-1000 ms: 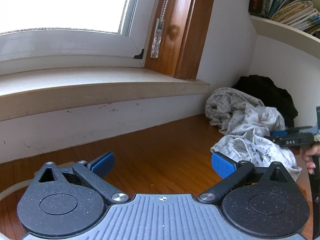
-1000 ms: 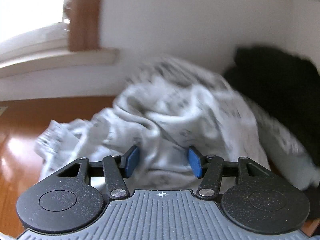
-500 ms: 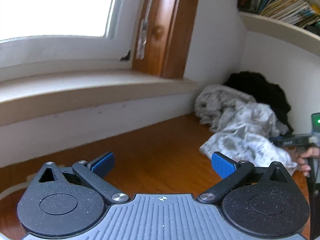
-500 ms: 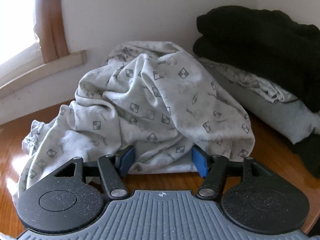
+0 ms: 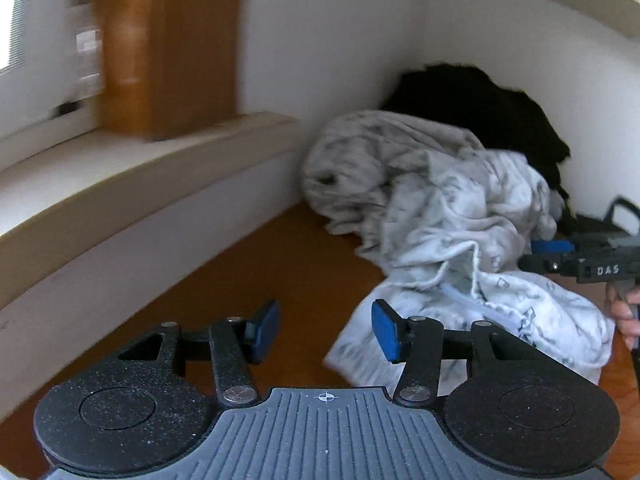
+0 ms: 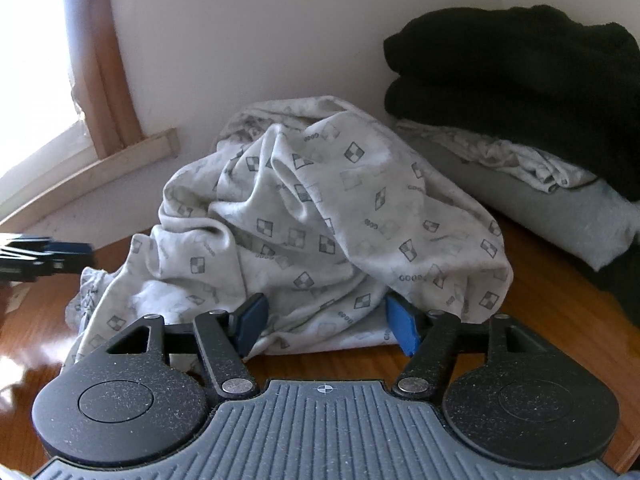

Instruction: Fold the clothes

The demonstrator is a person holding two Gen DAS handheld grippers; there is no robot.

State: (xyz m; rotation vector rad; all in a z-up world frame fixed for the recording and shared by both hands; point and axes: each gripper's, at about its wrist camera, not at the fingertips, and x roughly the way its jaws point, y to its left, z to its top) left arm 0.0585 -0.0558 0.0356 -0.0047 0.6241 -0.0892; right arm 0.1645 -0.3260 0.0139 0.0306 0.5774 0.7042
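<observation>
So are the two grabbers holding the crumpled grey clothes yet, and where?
No. Left gripper is closing over bare table. Right gripper straddles the patterned garment's near edge, unpinched.

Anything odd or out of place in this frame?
Only the expected mess: the patterned grey garment lies crumpled in a heap on the wooden table, beside a neat folded stack. Nothing looks spilled or damaged.

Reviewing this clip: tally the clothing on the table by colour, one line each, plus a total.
Light grey patterned, crumpled garment: 1
Black, folded garment on top of the stack: 1
Pale patterned, folded piece under the black: 1
Plain grey, folded piece at the stack's base: 1
Total: 4
</observation>
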